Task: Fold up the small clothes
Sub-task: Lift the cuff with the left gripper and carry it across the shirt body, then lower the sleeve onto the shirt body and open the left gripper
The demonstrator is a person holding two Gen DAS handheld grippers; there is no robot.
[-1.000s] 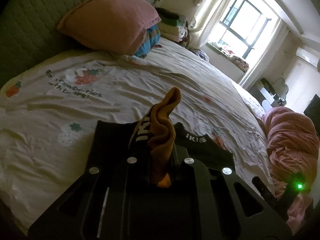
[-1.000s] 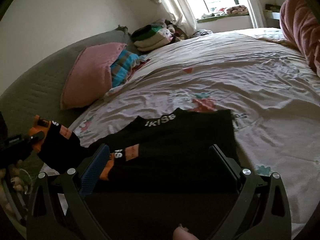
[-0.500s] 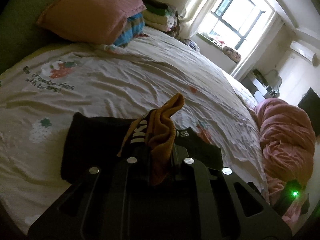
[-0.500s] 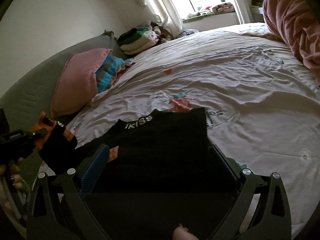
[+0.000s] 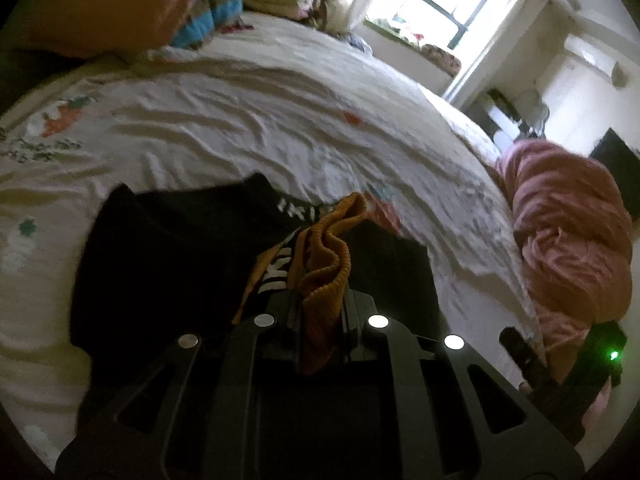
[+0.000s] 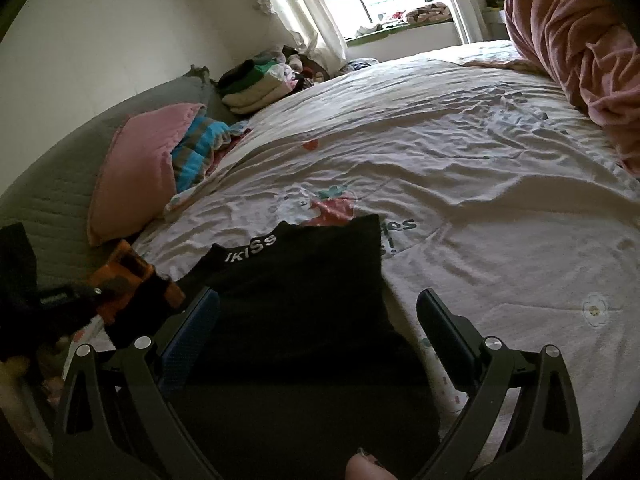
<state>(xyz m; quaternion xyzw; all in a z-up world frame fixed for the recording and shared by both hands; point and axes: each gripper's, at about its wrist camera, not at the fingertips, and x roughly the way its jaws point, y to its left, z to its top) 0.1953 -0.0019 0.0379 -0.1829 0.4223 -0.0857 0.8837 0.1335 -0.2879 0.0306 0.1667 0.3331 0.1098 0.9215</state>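
Note:
A black garment (image 6: 304,292) with white lettering and orange trim lies flat on the bedsheet (image 6: 460,184). My left gripper (image 5: 320,296) is shut on its orange ribbed edge (image 5: 332,248), holding that part folded up over the black cloth (image 5: 168,248). From the right wrist, the left gripper (image 6: 96,292) and the orange edge (image 6: 124,272) show at the left. My right gripper (image 6: 318,300) stands open low over the near part of the garment, nothing pinched between its fingers. It also shows at the lower right of the left wrist view, right gripper (image 5: 560,364), with a green light.
A pink pillow (image 6: 136,168) and a striped blue cloth (image 6: 200,148) lean on the grey headboard (image 6: 52,168). Folded clothes (image 6: 256,84) are stacked near the window. A pink blanket (image 5: 568,232) is heaped on the bed's far side. A person's fingertip (image 6: 368,468) shows at the bottom.
My left gripper has carried the orange edge lower and across the black garment, toward the right gripper. The right gripper has shifted a little over the garment and stayed open.

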